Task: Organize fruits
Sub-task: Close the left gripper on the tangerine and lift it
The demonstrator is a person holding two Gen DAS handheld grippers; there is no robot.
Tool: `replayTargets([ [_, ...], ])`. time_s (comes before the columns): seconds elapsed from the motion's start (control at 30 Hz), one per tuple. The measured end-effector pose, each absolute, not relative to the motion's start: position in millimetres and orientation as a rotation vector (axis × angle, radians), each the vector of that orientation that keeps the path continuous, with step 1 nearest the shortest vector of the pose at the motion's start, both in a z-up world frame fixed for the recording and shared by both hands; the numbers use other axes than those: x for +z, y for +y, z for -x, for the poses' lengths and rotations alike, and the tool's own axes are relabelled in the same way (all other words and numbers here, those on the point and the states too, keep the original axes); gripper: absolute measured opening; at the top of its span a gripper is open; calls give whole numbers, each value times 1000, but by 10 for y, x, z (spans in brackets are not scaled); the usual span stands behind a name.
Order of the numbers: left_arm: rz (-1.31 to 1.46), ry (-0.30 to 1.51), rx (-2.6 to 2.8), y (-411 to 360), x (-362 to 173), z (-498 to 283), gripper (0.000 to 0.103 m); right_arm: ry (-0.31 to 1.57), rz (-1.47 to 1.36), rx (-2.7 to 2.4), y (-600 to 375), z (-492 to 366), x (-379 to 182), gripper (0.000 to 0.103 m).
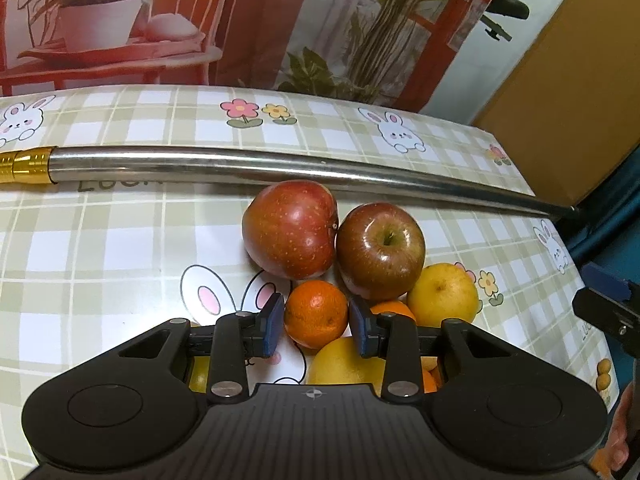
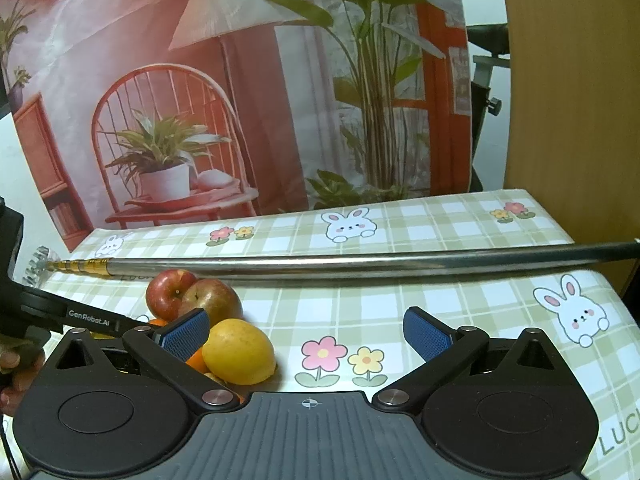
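orange, round small mandarin [image 1: 316,314] sits near the front of the fruit pile, clamped between the left gripper [image 1: 316,326] pads. lifting could nudge the touching red apples [image 1: 290,230] into a roll. right gripper [image 2: 306,334] hangs apart, empty, beside a yellow lemon [image 2: 239,351].

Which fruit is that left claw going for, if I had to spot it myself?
Find the long metal rod across the checked tablecloth; a fruit pile sits before it. Below the two red apples lies a small orange between the left claw pads: smaller and deeper-coloured than the yellow fruits alongside.
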State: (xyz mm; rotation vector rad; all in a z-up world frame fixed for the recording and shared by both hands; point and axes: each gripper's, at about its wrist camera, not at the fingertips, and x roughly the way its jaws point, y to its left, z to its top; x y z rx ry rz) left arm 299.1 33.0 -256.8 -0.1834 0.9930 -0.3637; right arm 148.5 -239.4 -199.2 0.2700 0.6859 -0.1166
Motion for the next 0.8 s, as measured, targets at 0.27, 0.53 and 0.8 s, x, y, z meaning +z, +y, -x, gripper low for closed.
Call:
replayTargets([
  [0.27, 186, 948, -378, 312, -2400, -2874, 37, 688, -270, -113, -2385, -1454, -1960, 103],
  [0.53, 153, 851, -396, 323, -2088, -2533, 37, 676, -269, -106, -2344, -1360, -1879, 103],
  [0.8, 137, 776, -388, 382, -1947, -2177, 37, 671, -301, -84, -2317, -1269, -1884, 103],
])
